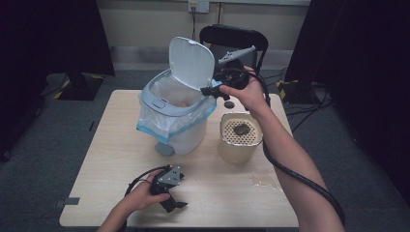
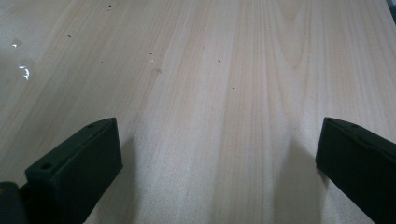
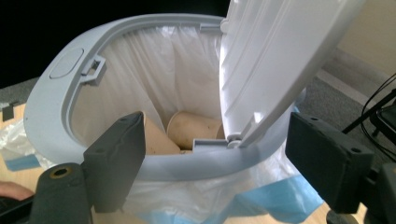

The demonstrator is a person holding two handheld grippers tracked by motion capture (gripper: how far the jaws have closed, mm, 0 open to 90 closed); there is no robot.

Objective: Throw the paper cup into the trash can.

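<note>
A small white bin with a blue-edged liner stands at the table's middle back, its lid raised. My right gripper hovers open at the bin's right rim, empty. In the right gripper view its jaws straddle the lid and rim, and paper cups lie inside the bin. My left gripper rests open near the front edge of the table. Bare wood lies between its jaws in the left gripper view.
A cream perforated-top container with a dark lump on it stands right of the bin. A small dark object lies behind it. A wet patch shines at the front right. A black chair stands behind the table.
</note>
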